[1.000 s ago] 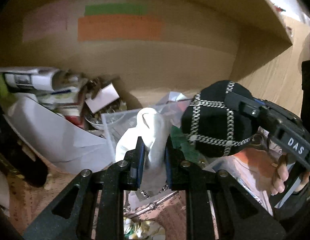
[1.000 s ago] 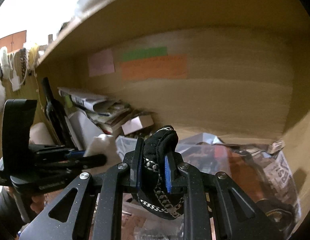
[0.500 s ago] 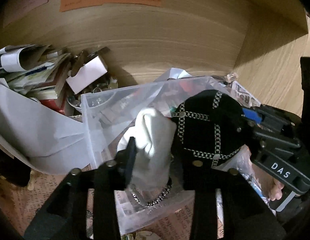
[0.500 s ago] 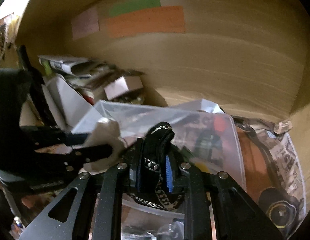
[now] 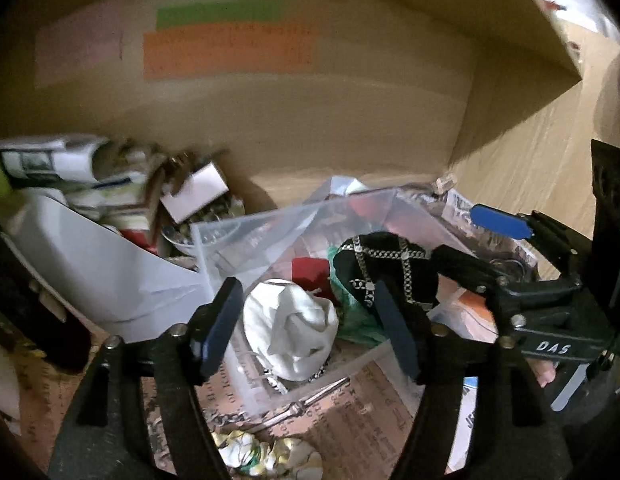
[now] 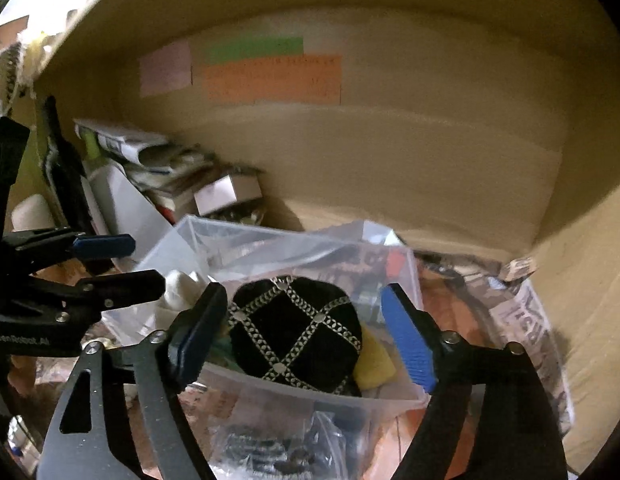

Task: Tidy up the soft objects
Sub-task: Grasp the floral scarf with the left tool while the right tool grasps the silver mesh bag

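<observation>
A clear plastic bin (image 5: 246,236) (image 6: 310,394) stands on the shelf floor. A white cloth bundle (image 5: 292,330) lies inside it, next to a black cap with a silver chain pattern (image 5: 385,268) (image 6: 296,332). My left gripper (image 5: 310,334) is open, jaws wide on either side of the white bundle and apart from it. My right gripper (image 6: 304,338) is open, jaws spread on either side of the black cap and apart from it. The white bundle shows partly in the right wrist view (image 6: 182,288), behind the left gripper's fingers (image 6: 122,282).
A wooden shelf back wall carries orange (image 5: 230,50), green and pink paper labels. Stacked papers and a small white box (image 5: 194,192) lie at the left. Newspaper (image 6: 529,320) lines the floor at the right. A white sheet (image 5: 94,264) leans beside the bin.
Both grippers have opened. The white bundle and the black cap dropped from the jaws into the clear bin, and both grippers pulled back a little.
</observation>
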The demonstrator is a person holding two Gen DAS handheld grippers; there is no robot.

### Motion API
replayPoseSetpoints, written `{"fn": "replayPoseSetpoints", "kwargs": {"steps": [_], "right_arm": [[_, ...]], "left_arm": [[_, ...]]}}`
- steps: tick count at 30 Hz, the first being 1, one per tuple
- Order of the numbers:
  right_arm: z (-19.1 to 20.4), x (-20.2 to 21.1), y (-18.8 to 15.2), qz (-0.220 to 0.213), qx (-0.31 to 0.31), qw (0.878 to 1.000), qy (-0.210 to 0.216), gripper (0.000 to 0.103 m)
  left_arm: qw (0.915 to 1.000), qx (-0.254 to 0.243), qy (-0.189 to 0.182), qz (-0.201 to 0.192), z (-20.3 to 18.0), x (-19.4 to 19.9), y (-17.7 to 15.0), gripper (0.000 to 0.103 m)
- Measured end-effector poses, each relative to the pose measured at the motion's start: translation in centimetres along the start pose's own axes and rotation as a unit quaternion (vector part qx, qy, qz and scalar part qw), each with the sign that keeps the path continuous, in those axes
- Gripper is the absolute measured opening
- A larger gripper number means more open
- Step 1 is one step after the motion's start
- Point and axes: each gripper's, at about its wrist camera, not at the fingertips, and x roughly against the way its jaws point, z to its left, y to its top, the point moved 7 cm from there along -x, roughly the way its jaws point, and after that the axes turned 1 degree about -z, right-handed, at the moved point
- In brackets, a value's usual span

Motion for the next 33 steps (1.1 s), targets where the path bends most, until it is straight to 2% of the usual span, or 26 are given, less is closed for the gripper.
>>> {"fn": "replayPoseSetpoints", "kwargs": {"steps": [1, 6, 11, 15, 23, 30, 33], "right_arm": [[0.0, 0.7, 0.2, -0.009, 0.000, 1.000, 0.000, 0.083], [0.4, 3.0, 0.1, -0.030, -0.005, 1.000, 0.008, 0.085], [0.7, 4.2, -1.4, -0.026, -0.009, 1.000, 0.014, 0.086], [0.9, 4.1, -3.4, -0.002, -0.015, 1.000, 0.020, 0.086], [1.2, 2.1, -7.8, 0.060, -0.023, 0.997, 0.034, 0.086], [1.3, -0.1, -10.2, 0.110, -0.022, 0.993, 0.037, 0.086], [1.3, -0.6, -10.7, 0.121, -0.024, 0.991, 0.046, 0.082]], "left_arm": [[1.0000, -0.001, 0.002, -0.005, 0.1, 0.4, 0.1, 0.073], [0.9994, 0.007, 0.019, -0.027, 0.8, 3.2, -0.4, 0.097], [0.9990, 0.011, 0.040, -0.018, 1.9, 4.3, -2.2, 0.099], [0.9984, 0.016, 0.053, 0.012, 2.8, 3.8, -4.7, 0.100], [0.9956, 0.029, 0.051, 0.073, 3.5, 2.0, -9.8, 0.100], [0.9903, 0.041, 0.049, 0.124, 3.9, -0.3, -12.6, 0.100], [0.9894, 0.044, 0.046, 0.130, 4.0, -1.0, -13.3, 0.100]]}}
